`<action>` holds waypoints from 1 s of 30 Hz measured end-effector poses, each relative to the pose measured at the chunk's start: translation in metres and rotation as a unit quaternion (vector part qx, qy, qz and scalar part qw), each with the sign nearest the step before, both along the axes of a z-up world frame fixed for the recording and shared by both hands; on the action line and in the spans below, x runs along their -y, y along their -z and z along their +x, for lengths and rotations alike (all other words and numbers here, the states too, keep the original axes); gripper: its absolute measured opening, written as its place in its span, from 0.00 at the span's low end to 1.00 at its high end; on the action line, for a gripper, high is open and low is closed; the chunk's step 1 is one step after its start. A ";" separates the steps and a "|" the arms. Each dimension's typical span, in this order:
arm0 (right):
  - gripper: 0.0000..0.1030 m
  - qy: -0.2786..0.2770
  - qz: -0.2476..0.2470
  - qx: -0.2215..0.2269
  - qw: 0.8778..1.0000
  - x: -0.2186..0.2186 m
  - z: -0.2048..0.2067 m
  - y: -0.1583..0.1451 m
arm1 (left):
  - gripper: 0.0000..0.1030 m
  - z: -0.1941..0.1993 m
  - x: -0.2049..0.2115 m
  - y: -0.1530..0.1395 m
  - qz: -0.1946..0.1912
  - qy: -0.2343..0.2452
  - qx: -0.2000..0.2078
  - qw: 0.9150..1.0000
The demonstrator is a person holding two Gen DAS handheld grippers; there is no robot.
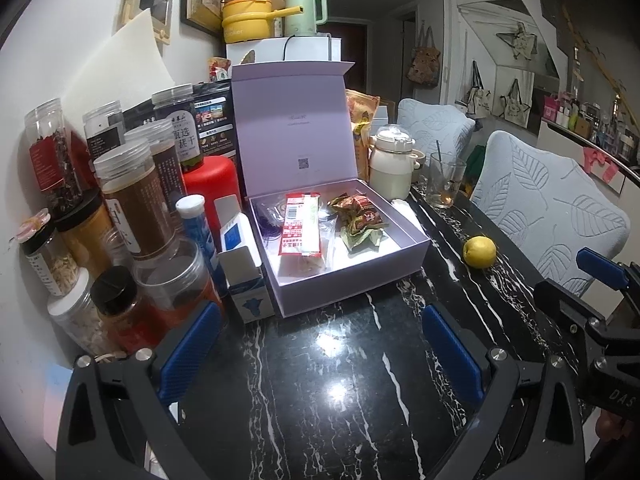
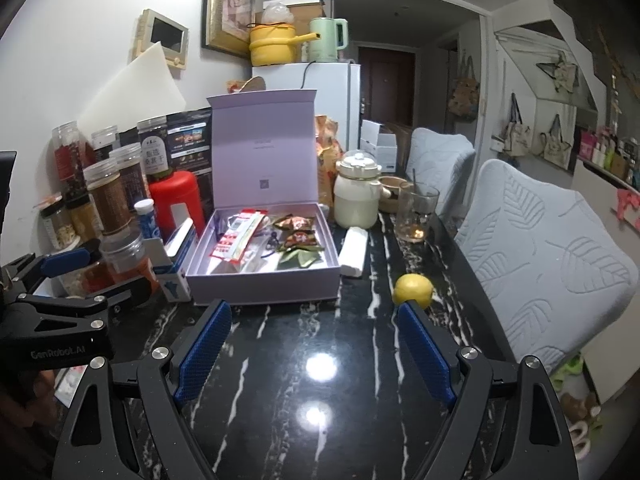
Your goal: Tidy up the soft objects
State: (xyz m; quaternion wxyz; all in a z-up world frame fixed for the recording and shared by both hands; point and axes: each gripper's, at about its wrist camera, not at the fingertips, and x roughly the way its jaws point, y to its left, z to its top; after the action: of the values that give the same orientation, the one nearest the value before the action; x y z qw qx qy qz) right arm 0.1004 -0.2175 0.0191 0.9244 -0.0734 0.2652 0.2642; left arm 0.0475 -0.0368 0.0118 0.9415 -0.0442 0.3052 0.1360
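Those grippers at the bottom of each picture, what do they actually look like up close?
Each is a black, angular frame with cut-out openings and round silver bolts. The left gripper and right gripper both carry two flat blue fingers with a fine grid texture. White lettering marks the black bodies: "GenRobot.AI" on the left one, seen from the right wrist view. No cables or sleeves show.

Lemon (image 2: 413, 289) nr glass (image 2: 416, 213) w/ jars (image 1: 132, 204) on table (image 1: 320, 360).

A home: fridge (image 2: 328, 100), kettle (image 2: 326, 40), cushioned chairs (image 2: 548, 248), framed picture (image 2: 228, 8).
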 end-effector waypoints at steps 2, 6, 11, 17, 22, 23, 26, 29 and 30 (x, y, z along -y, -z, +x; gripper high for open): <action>0.84 0.002 -0.001 0.001 1.000 0.001 0.000 -0.001 | 1.00 0.001 0.002 0.000 -0.003 0.006 -0.001 1.000; 0.84 0.005 -0.005 0.002 1.000 0.004 0.000 -0.001 | 1.00 0.002 0.005 -0.001 -0.003 0.011 0.000 1.000; 0.84 0.009 -0.007 0.002 1.000 0.006 0.000 -0.001 | 1.00 0.001 0.006 -0.003 -0.004 0.015 0.005 1.000; 0.84 0.011 -0.007 0.001 1.000 0.008 0.000 -0.001 | 1.00 0.001 0.006 -0.004 -0.007 0.016 0.003 1.000; 0.84 0.011 -0.009 0.000 1.000 0.008 0.000 -0.001 | 1.00 0.000 0.005 -0.003 -0.008 0.017 0.000 1.000; 0.84 0.011 -0.009 0.000 1.000 0.008 0.000 -0.001 | 1.00 0.000 0.006 -0.003 -0.008 0.017 -0.001 1.000; 0.84 0.012 -0.010 0.000 1.000 0.009 0.000 0.000 | 1.00 0.001 0.006 -0.002 -0.005 0.016 -0.005 1.000; 0.84 0.012 -0.010 0.000 1.000 0.009 0.000 0.001 | 0.99 0.002 0.007 -0.001 -0.002 0.017 -0.008 1.000; 0.84 0.012 -0.010 0.000 1.000 0.009 0.000 0.002 | 1.00 0.002 0.007 -0.001 -0.002 0.017 -0.009 1.000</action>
State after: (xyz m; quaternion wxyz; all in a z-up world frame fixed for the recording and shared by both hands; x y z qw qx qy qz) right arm 0.1006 -0.2264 0.0175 0.9265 -0.0795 0.2691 0.2508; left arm 0.0496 -0.0435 0.0125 0.9409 -0.0400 0.3143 0.1199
